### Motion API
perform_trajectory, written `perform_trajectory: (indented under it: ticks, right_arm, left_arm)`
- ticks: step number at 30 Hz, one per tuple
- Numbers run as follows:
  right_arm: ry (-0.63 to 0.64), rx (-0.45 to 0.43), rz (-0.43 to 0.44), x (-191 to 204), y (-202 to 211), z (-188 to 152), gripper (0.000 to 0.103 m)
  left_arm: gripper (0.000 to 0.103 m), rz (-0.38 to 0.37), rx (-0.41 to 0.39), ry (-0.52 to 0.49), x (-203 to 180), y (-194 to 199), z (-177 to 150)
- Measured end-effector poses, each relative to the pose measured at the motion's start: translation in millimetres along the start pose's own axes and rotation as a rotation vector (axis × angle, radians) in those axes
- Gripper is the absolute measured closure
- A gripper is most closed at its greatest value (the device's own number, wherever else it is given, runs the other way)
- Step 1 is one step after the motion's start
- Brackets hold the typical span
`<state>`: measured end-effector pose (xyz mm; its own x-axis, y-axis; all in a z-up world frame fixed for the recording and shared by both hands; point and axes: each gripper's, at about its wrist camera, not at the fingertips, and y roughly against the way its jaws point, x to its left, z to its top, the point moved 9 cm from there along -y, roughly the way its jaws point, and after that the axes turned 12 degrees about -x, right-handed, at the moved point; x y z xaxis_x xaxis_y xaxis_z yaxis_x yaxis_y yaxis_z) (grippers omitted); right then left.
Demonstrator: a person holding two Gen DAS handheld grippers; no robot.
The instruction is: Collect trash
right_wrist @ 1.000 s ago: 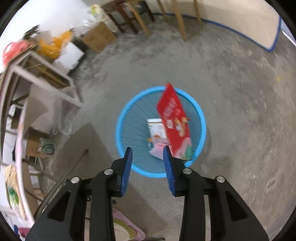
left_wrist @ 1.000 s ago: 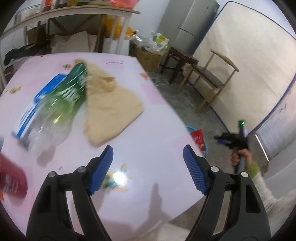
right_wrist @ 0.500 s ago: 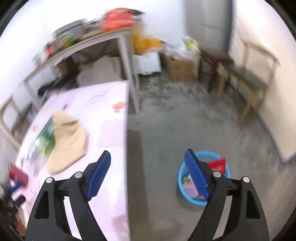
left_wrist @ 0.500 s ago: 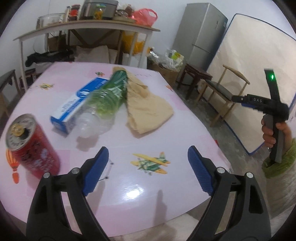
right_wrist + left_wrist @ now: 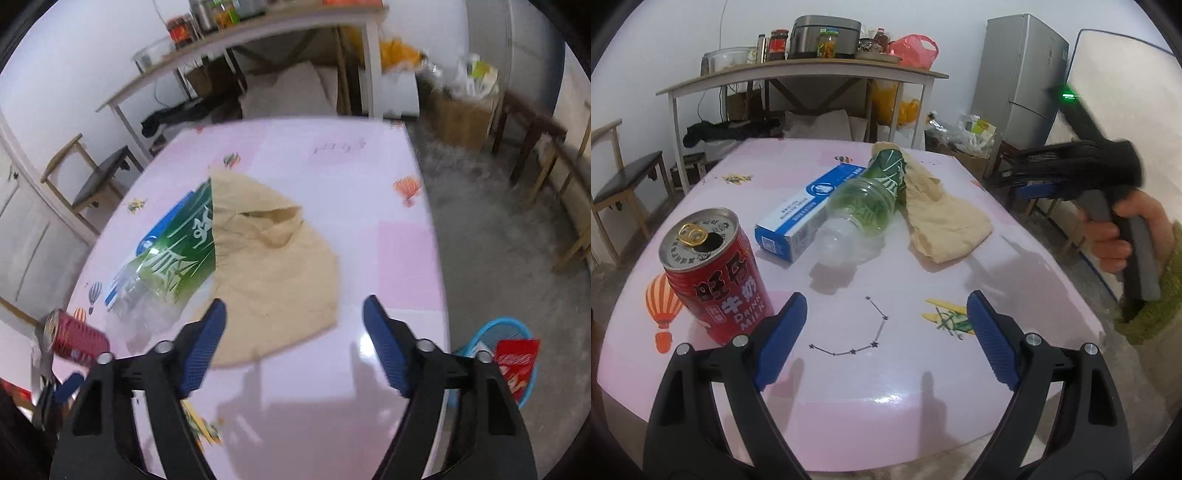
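Observation:
On the pink table [image 5: 886, 369] stand an opened red drink can [image 5: 713, 280], a blue-and-white box [image 5: 798, 218], a green-labelled plastic bottle [image 5: 868, 199] lying on its side, and a beige crumpled cloth [image 5: 945, 218]. My left gripper [image 5: 886, 332] is open over the near table edge, just right of the can, with nothing in it. My right gripper [image 5: 295, 332] hovers above the near end of the cloth [image 5: 277, 266]; its jaws are closing, and they are empty. The bottle [image 5: 173, 258] and the can [image 5: 74, 338] lie to its left.
A blue basket [image 5: 513, 332] holding a red packet [image 5: 517, 360] sits on the floor by the table's right side. Chairs, a cluttered shelf table [image 5: 798, 74], a fridge [image 5: 1023, 74] and boxes ring the room. A hand [image 5: 1119, 236] carries the right tool.
The right gripper swung up from over the blue basket to above the table and cloth, its jaws wider than before. The left view shifted so the red can came into sight.

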<state>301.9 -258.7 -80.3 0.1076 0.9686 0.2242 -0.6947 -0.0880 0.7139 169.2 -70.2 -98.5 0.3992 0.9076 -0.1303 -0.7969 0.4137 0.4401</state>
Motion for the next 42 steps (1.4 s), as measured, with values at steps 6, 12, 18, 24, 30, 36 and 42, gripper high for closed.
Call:
perform_trajectory:
  ticks: [6, 12, 18, 24, 30, 36, 42]
  right_arm:
    - [-0.064, 0.050, -0.025, -6.9, -52.8, 12.5, 0.052]
    - [-0.082, 0.072, -0.030, -13.1, -87.6, 24.5, 0.061]
    - [-0.028, 0.076, -0.040, -10.1, -109.5, 31.5, 0.075]
    - [0.069, 0.095, -0.073, -4.6, -105.3, 24.7, 0.097]
    - [0.076, 0.115, -0.109, -11.9, -81.9, 4.5, 0.098]
    - [0.007, 0.137, -0.106, -24.4, -51.3, -22.9, 0.099]
    - [-0.054, 0.161, -0.059, -23.4, -19.1, -58.4, 0.099]
  left_arm:
    - [0.019, -0.005, -0.025, -0.012, 2.4, -5.0, 0.8]
    - [0.023, -0.024, -0.018, -0.006, 3.4, -16.8, -2.5]
    - [0.042, -0.063, 0.015, 0.013, -0.4, -28.0, -10.2]
    - [0.060, -0.095, 0.033, 0.013, -7.8, -35.0, -13.3]
    - [0.070, -0.114, 0.048, -0.004, -15.7, -36.9, -15.1]
    - [0.077, -0.139, 0.048, -0.026, -25.6, -32.3, -16.7]
    - [0.085, -0.170, 0.069, -0.064, -39.3, -28.8, -23.6]
